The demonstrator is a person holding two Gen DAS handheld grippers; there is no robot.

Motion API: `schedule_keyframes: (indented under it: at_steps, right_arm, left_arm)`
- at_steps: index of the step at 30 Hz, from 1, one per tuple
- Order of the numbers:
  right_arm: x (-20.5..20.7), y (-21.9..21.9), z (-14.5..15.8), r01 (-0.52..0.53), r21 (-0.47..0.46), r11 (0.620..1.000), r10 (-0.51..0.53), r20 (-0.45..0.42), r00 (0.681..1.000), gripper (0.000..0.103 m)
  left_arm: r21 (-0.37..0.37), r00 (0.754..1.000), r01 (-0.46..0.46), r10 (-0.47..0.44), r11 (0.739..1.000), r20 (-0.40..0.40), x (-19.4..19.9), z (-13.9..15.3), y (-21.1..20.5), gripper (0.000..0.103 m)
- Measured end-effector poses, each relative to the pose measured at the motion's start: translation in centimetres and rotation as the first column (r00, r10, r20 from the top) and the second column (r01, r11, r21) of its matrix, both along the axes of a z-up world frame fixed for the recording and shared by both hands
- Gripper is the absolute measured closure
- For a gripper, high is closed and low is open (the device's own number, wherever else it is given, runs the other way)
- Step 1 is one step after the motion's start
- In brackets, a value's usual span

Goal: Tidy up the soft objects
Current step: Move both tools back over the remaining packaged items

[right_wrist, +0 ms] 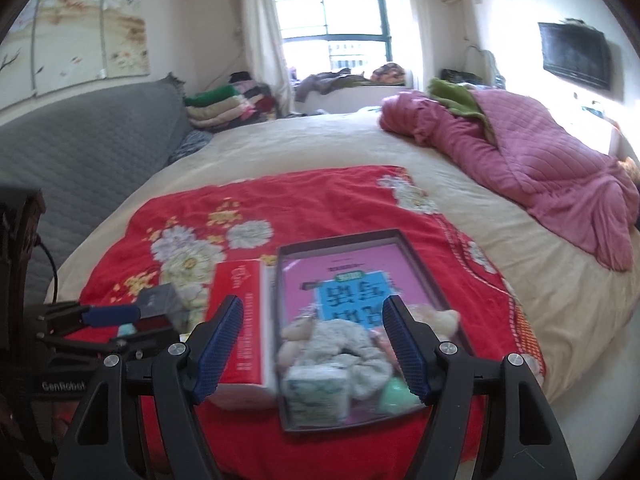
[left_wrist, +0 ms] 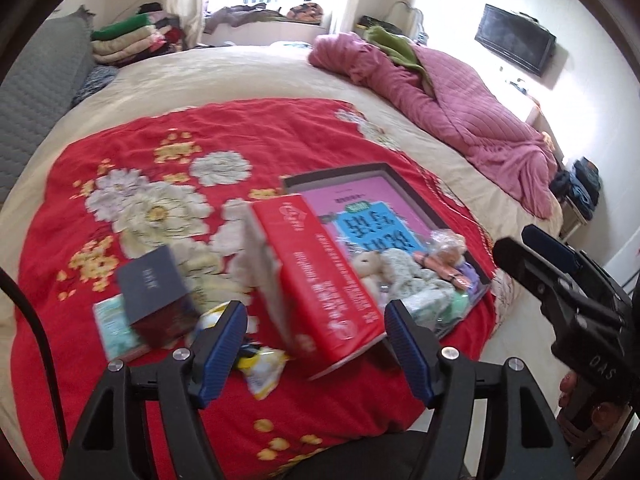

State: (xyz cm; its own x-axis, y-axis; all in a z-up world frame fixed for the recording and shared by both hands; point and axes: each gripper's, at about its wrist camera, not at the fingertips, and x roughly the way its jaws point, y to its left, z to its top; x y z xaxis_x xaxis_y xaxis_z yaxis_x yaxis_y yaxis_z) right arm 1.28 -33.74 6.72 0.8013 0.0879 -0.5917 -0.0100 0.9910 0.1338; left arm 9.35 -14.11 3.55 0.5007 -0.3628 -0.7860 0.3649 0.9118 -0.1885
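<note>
Here, both hand-held grippers hang with jaws apart above a red floral blanket [left_wrist: 168, 128] on the bed.

The left hand-held gripper [left_wrist: 314, 334] frames a red book [left_wrist: 320, 276], gripping nothing. The right hand-held gripper [right_wrist: 312, 338], also empty, frames a dark tray [right_wrist: 280, 360] holding a grey scrunchie [right_wrist: 344, 348], plush toy [right_wrist: 436, 320] and tissue pack [right_wrist: 316, 394].

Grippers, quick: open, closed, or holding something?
Left gripper: open, holding nothing; red book sits beyond it.
Right gripper: open, empty, over the tray.
</note>
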Motion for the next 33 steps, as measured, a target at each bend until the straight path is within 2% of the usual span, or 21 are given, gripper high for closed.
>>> schedule_keyframes:
  at_steps: [9,12,17,21,27,33]
  right_arm:
    - [1.1,7.3,-0.4,-0.139,-0.065,0.988,0.137,-0.035,0.99,0.029]
    - [1.6,9.7,-0.8,-0.191,-0.092,0.977,0.186,-0.057,0.981,0.029]
    - [2.3,13.3,-2.5,-0.268,-0.134,0.954,0.255,-0.106,0.961,0.029]
    - [3.0,16.4,-4.7,-0.334,-0.191,0.923,0.304,-0.172,0.937,0.029]
    - [4.4,20.6,-8.7,-0.428,-0.279,0.86,0.355,-0.276,0.893,0.029]
    - [6.1,22.7,-12.5,-0.463,-0.376,0.803,0.326,-0.372,0.869,0.029]
  left_arm:
    - [-0.018,0.99,-0.134,0.133,0.991,-0.036,0.2,-0.9,7.6,0.032]
    - [-0.019,0.978,-0.205,0.204,0.979,-0.036,0.6,-1.3,11.1,0.032]
    - [-0.036,0.952,-0.299,0.296,0.954,-0.08,1.2,-2.8,16.4,0.032]
    - [-0.041,0.936,-0.336,0.329,0.941,-0.122,1.5,-4.6,19.0,0.032]
    - [-0.032,0.92,-0.359,0.347,0.933,-0.184,2.3,-7.2,20.2,0.032]
    - [0.001,0.906,-0.357,0.346,0.934,-0.244,4.2,-10.1,19.6,0.032]
